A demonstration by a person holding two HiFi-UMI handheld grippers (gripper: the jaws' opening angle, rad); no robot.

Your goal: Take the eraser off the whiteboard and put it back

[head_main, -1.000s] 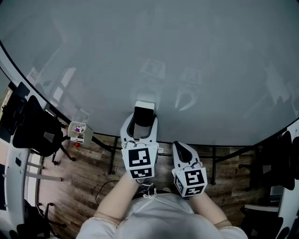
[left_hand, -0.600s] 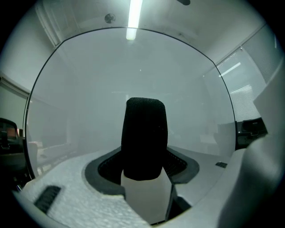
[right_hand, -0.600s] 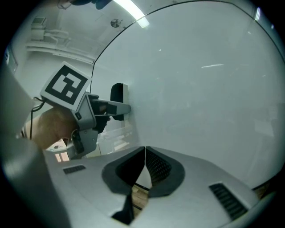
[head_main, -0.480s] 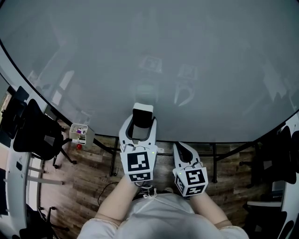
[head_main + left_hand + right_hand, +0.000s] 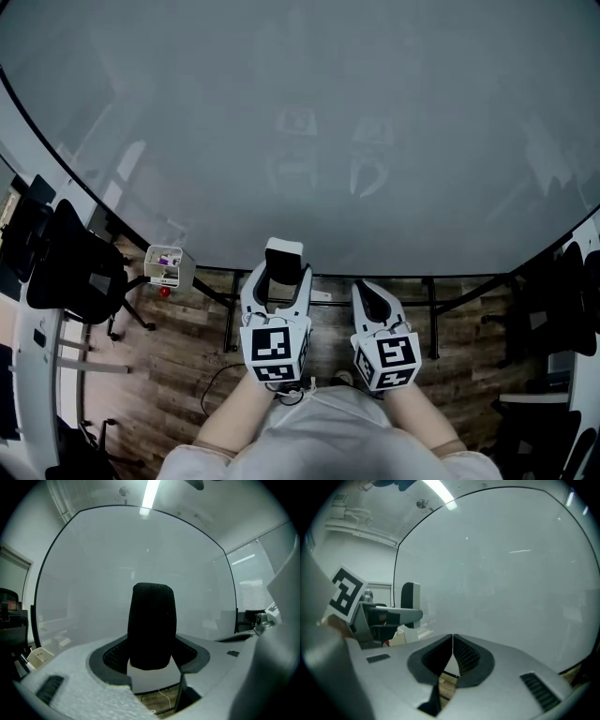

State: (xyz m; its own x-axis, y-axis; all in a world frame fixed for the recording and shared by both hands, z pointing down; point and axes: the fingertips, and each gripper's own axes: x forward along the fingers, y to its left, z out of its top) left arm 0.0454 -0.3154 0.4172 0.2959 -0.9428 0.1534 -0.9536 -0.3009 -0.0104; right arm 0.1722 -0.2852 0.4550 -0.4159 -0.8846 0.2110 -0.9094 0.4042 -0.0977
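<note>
Two grippers sit side by side near the lower edge of the whiteboard. The left gripper clamps the eraser upright between its jaws, in front of the board. The right gripper has its jaws pressed together, holding nothing.

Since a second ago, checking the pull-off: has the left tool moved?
Yes. The left tool, shut on the eraser, drew back toward the person, lower against the whiteboard bottom edge.

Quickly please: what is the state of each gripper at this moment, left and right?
Left gripper: closed on the eraser.
Right gripper: closed, holding nothing.
</note>
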